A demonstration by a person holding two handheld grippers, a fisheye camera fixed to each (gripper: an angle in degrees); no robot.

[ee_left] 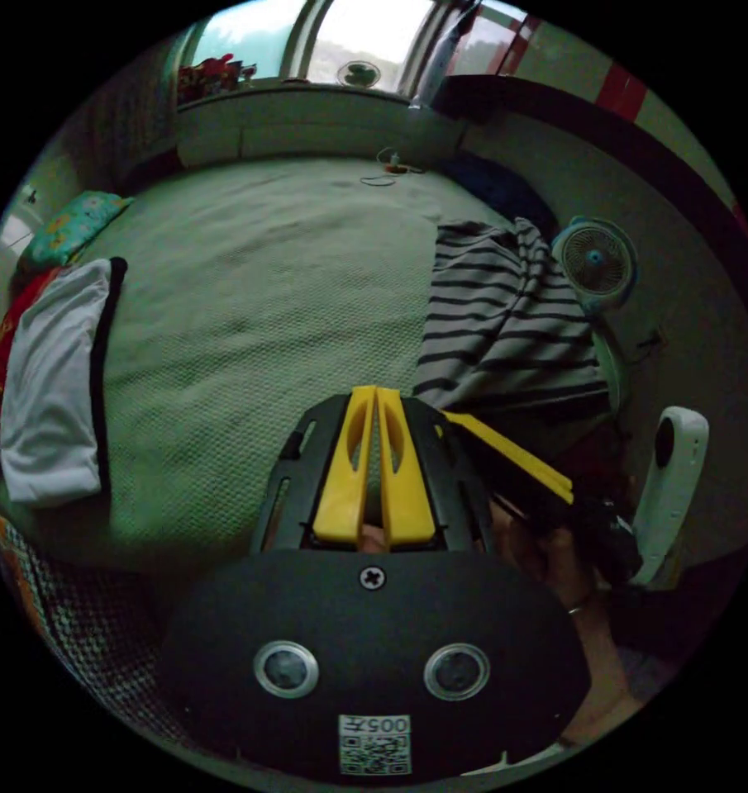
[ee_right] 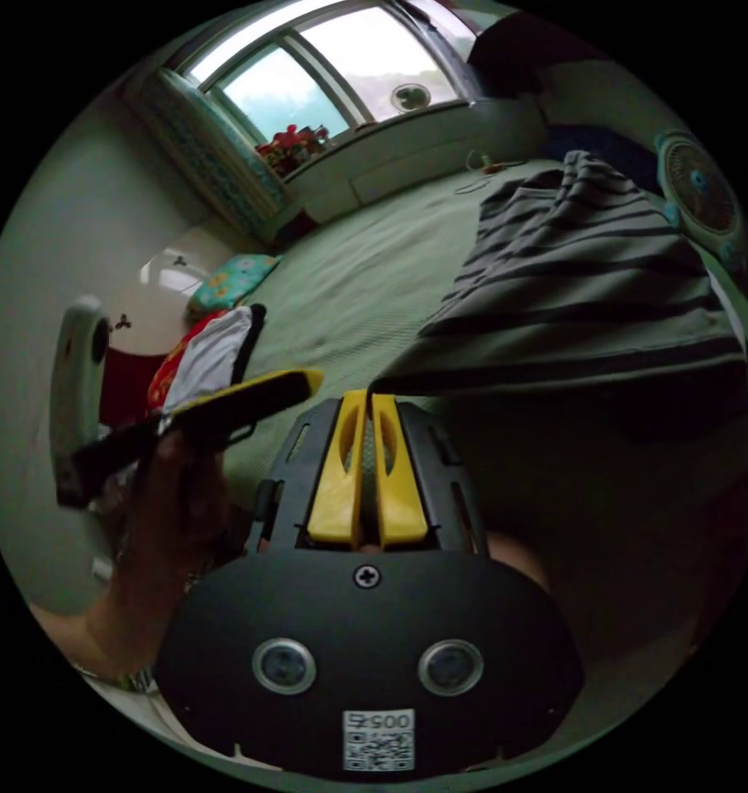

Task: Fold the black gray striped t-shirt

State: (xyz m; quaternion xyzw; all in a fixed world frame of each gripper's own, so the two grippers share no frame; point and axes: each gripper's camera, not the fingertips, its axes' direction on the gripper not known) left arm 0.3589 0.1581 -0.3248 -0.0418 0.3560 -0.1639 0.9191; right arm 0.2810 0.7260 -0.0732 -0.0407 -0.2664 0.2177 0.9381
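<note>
The black and gray striped t-shirt (ee_left: 506,322) lies on the right side of a green bedcover (ee_left: 258,281). In the right gripper view the t-shirt (ee_right: 588,289) has its near hem raised, with a dark shadow under it. The hem's corner runs to the tips of my right gripper (ee_right: 369,401), whose jaws are closed on that corner. A hand holds that right gripper (ee_left: 450,417) at the shirt's near corner in the left gripper view. My left gripper (ee_left: 376,392) is shut on nothing above the bedcover. A hand holds the left gripper (ee_right: 303,382) to the left of the shirt.
A folded white garment with dark trim (ee_left: 55,380) lies at the bed's left edge on red cloth. A teal pillow (ee_left: 72,223) sits beyond it. A small fan (ee_left: 597,264) stands right of the shirt by the wall. A cable (ee_left: 390,169) lies near the window ledge.
</note>
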